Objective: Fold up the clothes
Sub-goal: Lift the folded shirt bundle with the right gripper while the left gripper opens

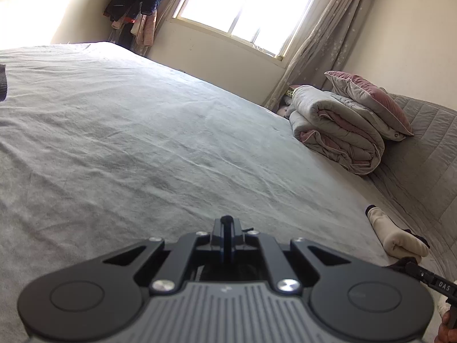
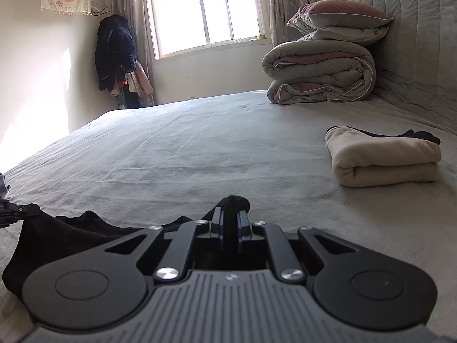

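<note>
Daylight poured in through the window, which was totally blown out to white in both views. A hot glare patch washed out the left wall too. The bedsheet was evenly lit with soft shadows. Heavy fisheye bending and dark vignetting at the corners; focus was decent.

My left wrist camera sits low over the bed, just behind its own gripper, tilted, looking across the sheet toward the window and the far corner. My right wrist camera is equally low behind its gripper, held level, facing the same window. Both views share the folded quilt stack ahead to the right, the cream folded garment nearer on the right, and the hanging coats ahead left.
</note>
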Demonstrator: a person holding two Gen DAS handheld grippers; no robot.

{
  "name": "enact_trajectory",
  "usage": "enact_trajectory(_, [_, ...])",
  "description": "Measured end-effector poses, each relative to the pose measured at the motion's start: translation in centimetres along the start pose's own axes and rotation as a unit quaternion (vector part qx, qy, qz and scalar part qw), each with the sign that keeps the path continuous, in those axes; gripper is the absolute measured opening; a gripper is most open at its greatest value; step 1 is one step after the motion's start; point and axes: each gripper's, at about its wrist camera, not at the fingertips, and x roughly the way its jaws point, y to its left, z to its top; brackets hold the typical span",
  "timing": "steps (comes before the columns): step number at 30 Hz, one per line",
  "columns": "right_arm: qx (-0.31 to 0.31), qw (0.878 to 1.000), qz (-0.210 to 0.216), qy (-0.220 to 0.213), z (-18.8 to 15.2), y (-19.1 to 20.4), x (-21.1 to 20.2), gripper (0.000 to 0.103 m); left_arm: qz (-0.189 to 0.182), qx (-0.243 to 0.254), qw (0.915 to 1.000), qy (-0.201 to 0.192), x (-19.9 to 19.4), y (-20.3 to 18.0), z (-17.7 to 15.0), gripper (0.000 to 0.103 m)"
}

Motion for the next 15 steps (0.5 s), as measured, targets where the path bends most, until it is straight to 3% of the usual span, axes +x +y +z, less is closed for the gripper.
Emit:
enact_trajectory(8, [-0.009,0.999,-0.024,0.036,-1.5,-0.3,4.6,0.011,0.050,0.037,0.9979,0.014,4.5,0.0,-0.6,0.004])
enact_trajectory(12, [-0.013,0.998,-0.027,0.054,-1.6,-0.2,5.1,0.018,0.040,0.040,0.9981,0.023,4.2,-0.3,-0.7,0.011])
enact_trajectory(14, [-0.012,0.999,-0.020,0.049,-0.9,-0.1,4.3,0.023,0.032,0.040,0.9983,0.027,3.9,-0.5,-0.7,0.029])
enact_trajectory(15, [-0.011,0.999,-0.017,0.045,-0.6,0.0,3.8,0.033,0.029,0.040,0.9983,0.029,3.8,-0.6,-0.7,0.039])
